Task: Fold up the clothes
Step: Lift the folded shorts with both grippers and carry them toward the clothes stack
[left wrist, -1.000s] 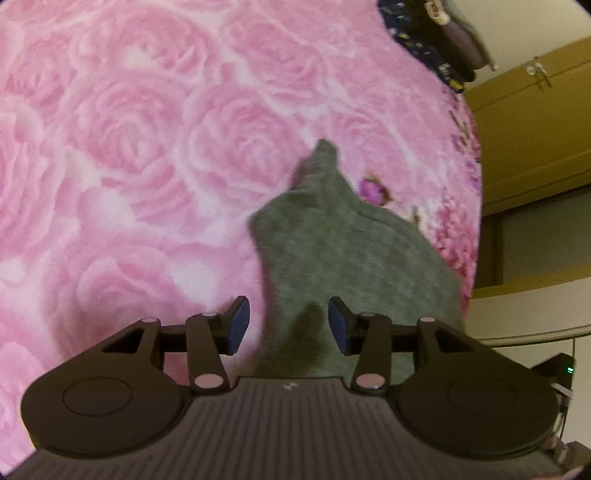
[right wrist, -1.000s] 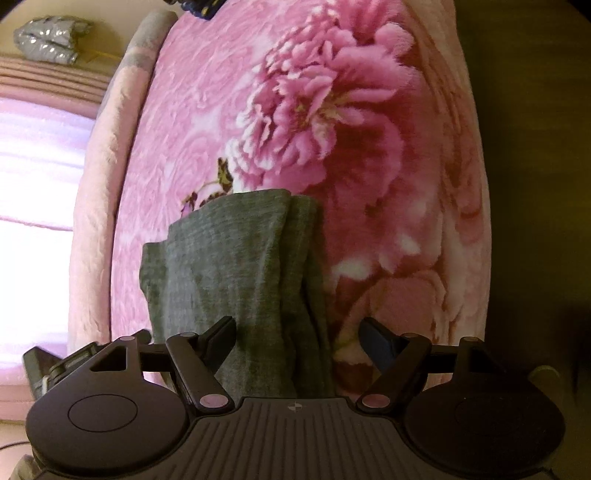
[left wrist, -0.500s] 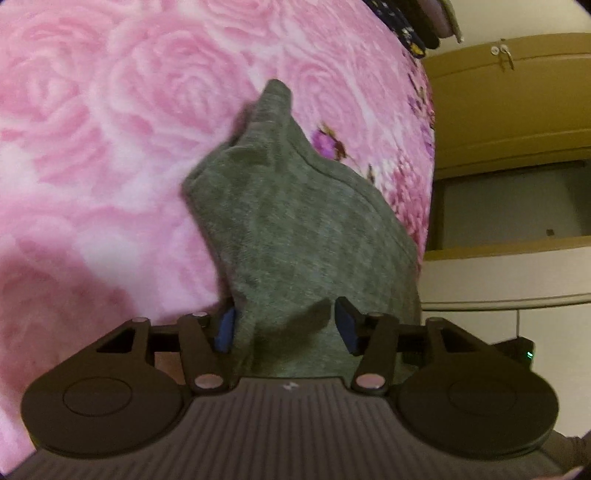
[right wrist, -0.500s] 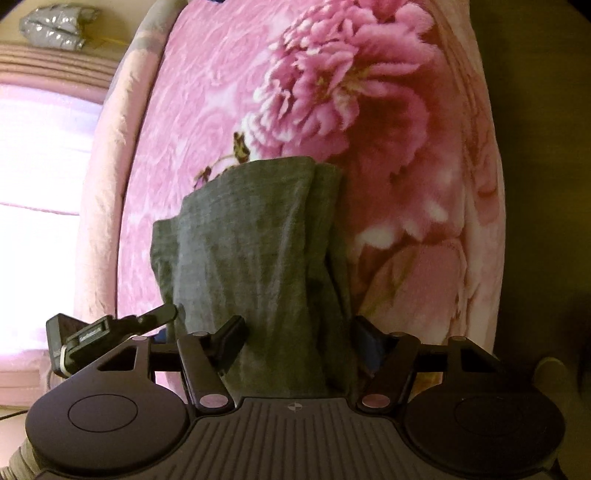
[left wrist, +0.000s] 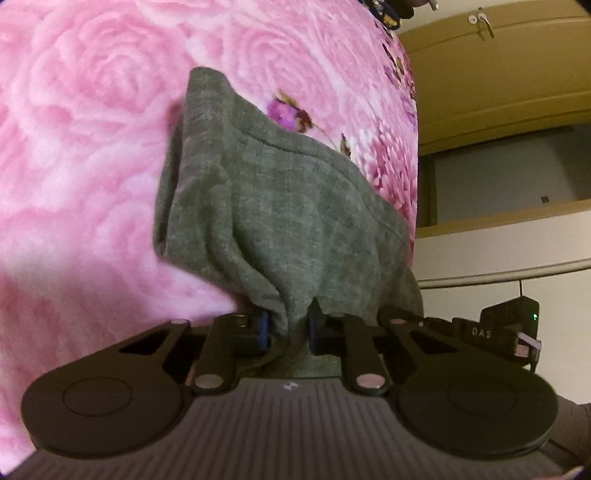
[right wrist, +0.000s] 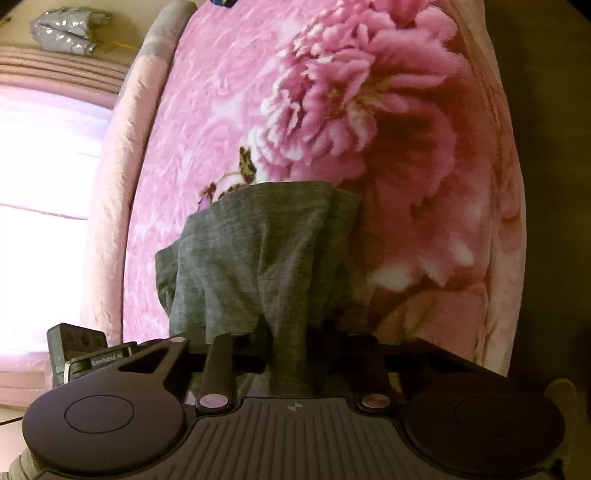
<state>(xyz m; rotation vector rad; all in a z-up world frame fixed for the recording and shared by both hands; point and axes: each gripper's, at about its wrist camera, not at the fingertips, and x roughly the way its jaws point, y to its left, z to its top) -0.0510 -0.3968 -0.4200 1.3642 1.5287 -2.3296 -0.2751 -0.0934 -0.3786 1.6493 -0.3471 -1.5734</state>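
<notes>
A grey knitted garment [left wrist: 280, 206] lies bunched on a pink rose-patterned blanket [left wrist: 92, 122]. In the left wrist view my left gripper [left wrist: 288, 328] has its jaws closing, and its blue pads pinch a gathered fold at the garment's near edge. In the right wrist view the same grey garment [right wrist: 258, 251] drapes over my right gripper [right wrist: 291, 347]. Its jaws are closing too, and cloth is bunched between them, which hides the fingertips. The garment's far end rests on the blanket in both views.
A dark patterned cloth [left wrist: 384, 14] lies at the blanket's far edge. Yellow-brown cupboards [left wrist: 498, 74] stand right of the bed. A bright window [right wrist: 40, 184] and a silver bundle [right wrist: 66, 29] are to the left in the right wrist view.
Both grippers went from wide open around the garment's near edge to closed on it. The left gripper moved forward and lower over the cloth, which now bunches up.
</notes>
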